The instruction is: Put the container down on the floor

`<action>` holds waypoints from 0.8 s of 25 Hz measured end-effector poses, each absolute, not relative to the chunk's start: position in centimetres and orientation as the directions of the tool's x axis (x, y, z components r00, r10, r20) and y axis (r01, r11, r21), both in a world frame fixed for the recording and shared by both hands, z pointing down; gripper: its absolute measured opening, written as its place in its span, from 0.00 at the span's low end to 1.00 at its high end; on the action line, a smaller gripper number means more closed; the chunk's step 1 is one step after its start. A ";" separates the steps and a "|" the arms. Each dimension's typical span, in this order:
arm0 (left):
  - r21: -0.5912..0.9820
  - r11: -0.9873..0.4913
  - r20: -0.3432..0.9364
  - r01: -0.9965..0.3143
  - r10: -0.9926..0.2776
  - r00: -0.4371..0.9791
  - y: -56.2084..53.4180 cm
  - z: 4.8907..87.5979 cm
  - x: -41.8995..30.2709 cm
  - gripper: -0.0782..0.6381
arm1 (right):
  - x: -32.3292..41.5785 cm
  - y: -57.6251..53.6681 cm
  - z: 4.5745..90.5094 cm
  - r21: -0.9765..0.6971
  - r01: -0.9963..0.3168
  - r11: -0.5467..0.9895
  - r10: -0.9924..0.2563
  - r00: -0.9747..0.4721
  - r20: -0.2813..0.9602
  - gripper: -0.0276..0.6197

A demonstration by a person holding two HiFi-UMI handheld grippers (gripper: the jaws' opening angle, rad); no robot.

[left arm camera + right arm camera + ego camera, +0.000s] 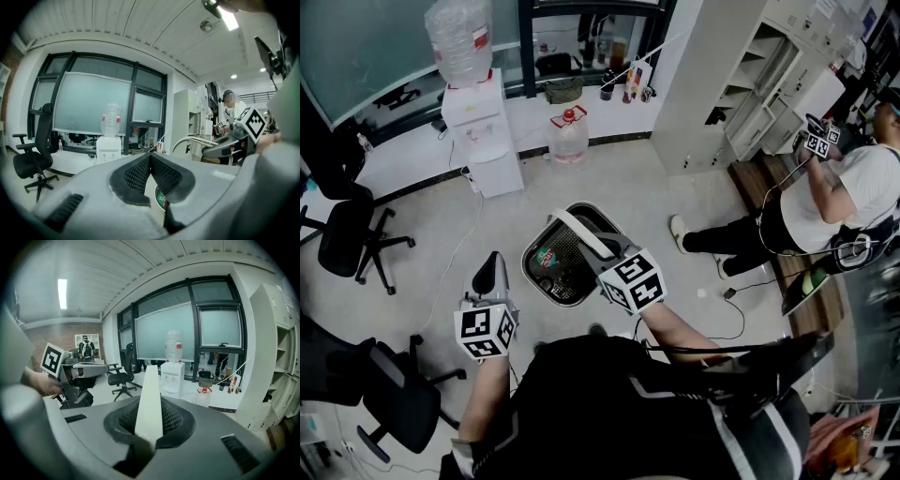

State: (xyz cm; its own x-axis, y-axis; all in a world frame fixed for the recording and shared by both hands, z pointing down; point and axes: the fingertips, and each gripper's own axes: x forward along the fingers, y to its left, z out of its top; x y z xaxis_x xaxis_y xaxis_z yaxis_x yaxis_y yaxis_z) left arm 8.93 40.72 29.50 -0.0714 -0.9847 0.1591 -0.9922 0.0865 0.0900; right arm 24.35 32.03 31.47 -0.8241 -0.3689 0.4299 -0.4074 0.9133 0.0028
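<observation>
- Head view: container [555, 272], a dark mesh bin with a white handle [579, 234], hangs in front of the person above the grey floor [656, 187]. The right tongs [600, 257] are clamped on that handle. The left tongs [491, 269] stand just left of the container, apart from it, with their tips together. A water dispenser [480, 127] and a water bottle [569, 138] stand near the far wall. An office chair [347, 239] is at the left and a second person [834, 202] at the right.
- Left gripper view: the left tongs [150, 158] have their pads pressed together with nothing between them. The right tongs [225, 146] show at the right with their marker cube [254, 122].
- Right gripper view: the right tongs [149, 404] are closed on the flat white handle [151, 380], which runs up between the pads. The left tongs [82, 371] show at the left.
</observation>
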 end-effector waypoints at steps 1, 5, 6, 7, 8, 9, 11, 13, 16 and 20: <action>0.081 0.092 0.169 -0.992 -0.983 -0.078 41.1 29.7 9.0 0.12 | 24.5 32.4 31.6 -0.007 -0.405 0.914 -0.363 -0.826 0.432 0.12; 0.062 0.104 0.181 -0.993 -0.979 -0.091 41.9 29.8 8.9 0.12 | 24.5 33.1 31.6 -0.030 -0.402 0.915 -0.351 -0.831 0.432 0.12; 0.060 0.099 0.177 -0.993 -0.980 -0.087 41.9 29.7 9.0 0.12 | 24.5 33.1 31.5 -0.031 -0.404 0.914 -0.352 -0.830 0.433 0.12; 0.052 0.093 0.173 -0.994 -0.981 -0.082 41.9 29.6 9.1 0.12 | 24.5 33.1 31.5 -0.031 -0.405 0.914 -0.353 -0.829 0.434 0.12; 0.042 0.086 0.171 -0.995 -0.982 -0.078 41.9 29.5 9.2 0.12 | 24.5 33.0 31.4 -0.031 -0.405 0.914 -0.353 -0.829 0.434 0.12; 0.031 0.079 0.171 -0.996 -0.983 -0.073 41.9 29.5 9.4 0.12 | 24.4 33.0 31.4 -0.031 -0.404 0.914 -0.352 -0.829 0.433 0.12; 0.019 0.066 0.175 -0.998 -0.983 -0.062 41.8 29.6 9.5 0.12 | 24.3 32.9 31.3 -0.032 -0.404 0.914 -0.352 -0.831 0.431 0.12; 0.033 0.058 0.181 -0.998 -0.982 -0.051 41.8 29.8 9.5 0.12 | 24.1 32.9 31.3 -0.033 -0.404 0.914 -0.352 -0.830 0.432 0.12; 0.061 0.056 0.180 -0.997 -0.983 -0.044 41.8 29.9 9.4 0.12 | 24.0 32.9 31.2 -0.025 -0.401 0.916 -0.351 -0.829 0.435 0.12; 0.062 0.044 0.174 -0.997 -0.984 -0.033 42.0 29.7 9.1 0.12 | 23.8 33.0 31.1 -0.021 -0.403 0.915 -0.355 -0.829 0.431 0.12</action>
